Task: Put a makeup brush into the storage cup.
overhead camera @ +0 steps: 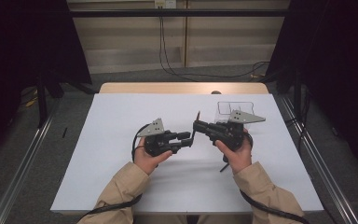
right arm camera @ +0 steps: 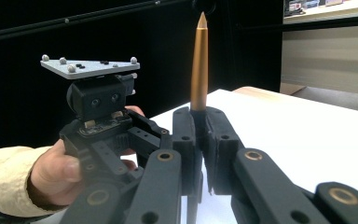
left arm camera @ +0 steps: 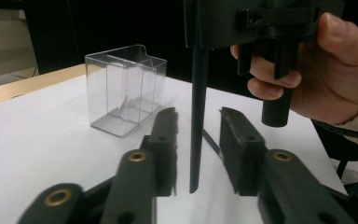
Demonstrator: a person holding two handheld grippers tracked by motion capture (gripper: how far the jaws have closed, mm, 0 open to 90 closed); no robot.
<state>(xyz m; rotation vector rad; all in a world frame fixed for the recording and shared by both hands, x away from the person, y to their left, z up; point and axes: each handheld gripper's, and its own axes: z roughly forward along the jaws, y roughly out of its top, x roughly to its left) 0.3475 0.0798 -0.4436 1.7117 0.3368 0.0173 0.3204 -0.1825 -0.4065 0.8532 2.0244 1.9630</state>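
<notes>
My right gripper (right arm camera: 200, 154) was clamped on a pen (right arm camera: 199, 65), holding it upright, copper end up. Its dark lower end hung between my left gripper's (left arm camera: 198, 140) parted jaws, which gripped nothing. I judged this a handover: the left needed to close squarely before the right let go. The clear plastic holder (left arm camera: 125, 88) stood empty just beyond.

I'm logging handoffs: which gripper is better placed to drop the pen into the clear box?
Right, likely: the right gripper is shut on the pen beside the clear box; the left gripper is open around its lower end.
</notes>
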